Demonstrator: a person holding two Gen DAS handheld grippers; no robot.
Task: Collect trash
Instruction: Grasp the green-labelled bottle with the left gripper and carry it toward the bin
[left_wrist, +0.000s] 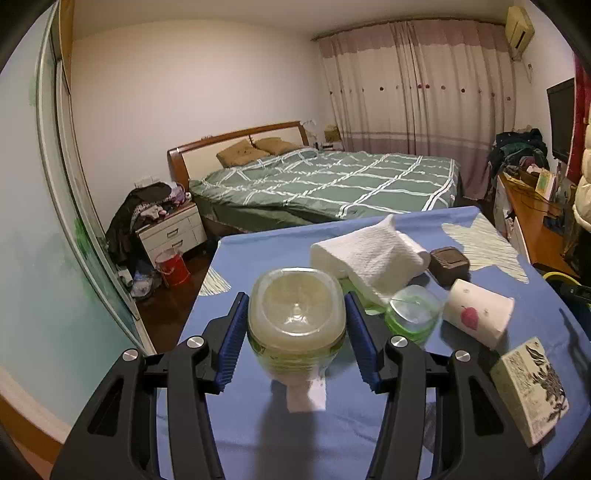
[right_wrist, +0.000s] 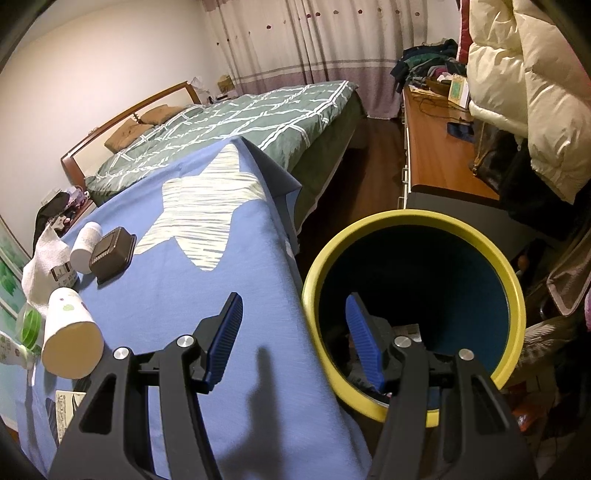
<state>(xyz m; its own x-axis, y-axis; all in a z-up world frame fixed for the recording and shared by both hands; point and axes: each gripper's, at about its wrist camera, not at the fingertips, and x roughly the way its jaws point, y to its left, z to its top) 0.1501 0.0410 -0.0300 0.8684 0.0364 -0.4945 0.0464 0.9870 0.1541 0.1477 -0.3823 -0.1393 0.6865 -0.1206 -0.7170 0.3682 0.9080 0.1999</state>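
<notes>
Sitting between left fingers (left_wrist: 232, 341): bottle (left_wrist: 296, 321)

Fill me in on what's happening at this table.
Trash is being cleared off the blue-covered table. The left gripper has its jaws around a clear plastic bottle, with slight gaps showing. The right gripper is open and empty by the yellow-rimmed bin. A paper cup and tissue remain.
</notes>
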